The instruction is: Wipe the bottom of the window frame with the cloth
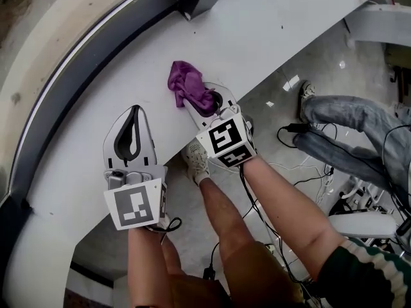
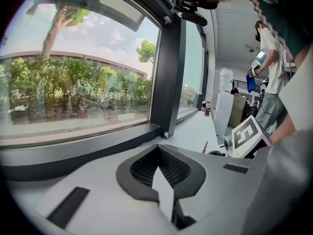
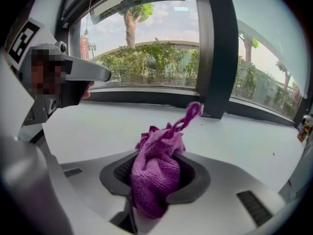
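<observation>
A purple cloth (image 1: 187, 87) is bunched between the jaws of my right gripper (image 1: 207, 101), which is shut on it over the white sill (image 1: 276, 31). In the right gripper view the cloth (image 3: 155, 182) fills the jaws of the right gripper (image 3: 161, 154) and one corner sticks up. The dark bottom rail of the window frame (image 1: 90, 53) curves along the far side of the sill, well beyond the cloth. My left gripper (image 1: 133, 130) rests on the sill to the left, shut with nothing in it; its jaws (image 2: 157, 153) point at the frame's bottom rail (image 2: 73, 153).
A dark vertical mullion (image 3: 215, 48) stands on the sill ahead of the right gripper. Below the sill's near edge are my shoe (image 1: 196, 160), floor cables (image 1: 308, 172) and a seated person's legs (image 1: 347, 124). Another person (image 2: 271, 72) stands far along the sill.
</observation>
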`<state>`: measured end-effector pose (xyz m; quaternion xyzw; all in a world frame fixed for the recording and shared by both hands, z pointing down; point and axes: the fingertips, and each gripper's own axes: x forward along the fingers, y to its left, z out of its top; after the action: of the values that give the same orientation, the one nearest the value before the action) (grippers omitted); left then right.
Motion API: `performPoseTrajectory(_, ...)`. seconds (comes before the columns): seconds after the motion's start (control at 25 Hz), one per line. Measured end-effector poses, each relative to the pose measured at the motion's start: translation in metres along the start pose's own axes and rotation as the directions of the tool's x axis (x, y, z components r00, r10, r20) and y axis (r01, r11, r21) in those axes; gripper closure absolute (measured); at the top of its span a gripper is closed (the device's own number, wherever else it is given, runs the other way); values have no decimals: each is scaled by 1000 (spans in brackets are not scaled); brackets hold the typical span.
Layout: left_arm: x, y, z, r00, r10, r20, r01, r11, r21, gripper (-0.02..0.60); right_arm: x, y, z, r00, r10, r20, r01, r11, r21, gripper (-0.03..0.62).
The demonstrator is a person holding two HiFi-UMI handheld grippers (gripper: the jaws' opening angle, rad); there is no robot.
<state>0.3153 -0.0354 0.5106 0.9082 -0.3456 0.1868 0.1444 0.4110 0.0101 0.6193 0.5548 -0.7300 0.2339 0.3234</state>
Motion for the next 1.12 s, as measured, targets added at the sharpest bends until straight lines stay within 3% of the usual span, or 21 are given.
performPoseTrajectory(0.48,-60,49,-20,995,96,14,-95,995,-41,578,13,73,12,998,69,7,-69,997,-46,442)
performPoseTrajectory(1.12,-138,116,-51,976,218,22,-214,970,-112,578,34,176,32,985,174,-9,-174,976,-133,442)
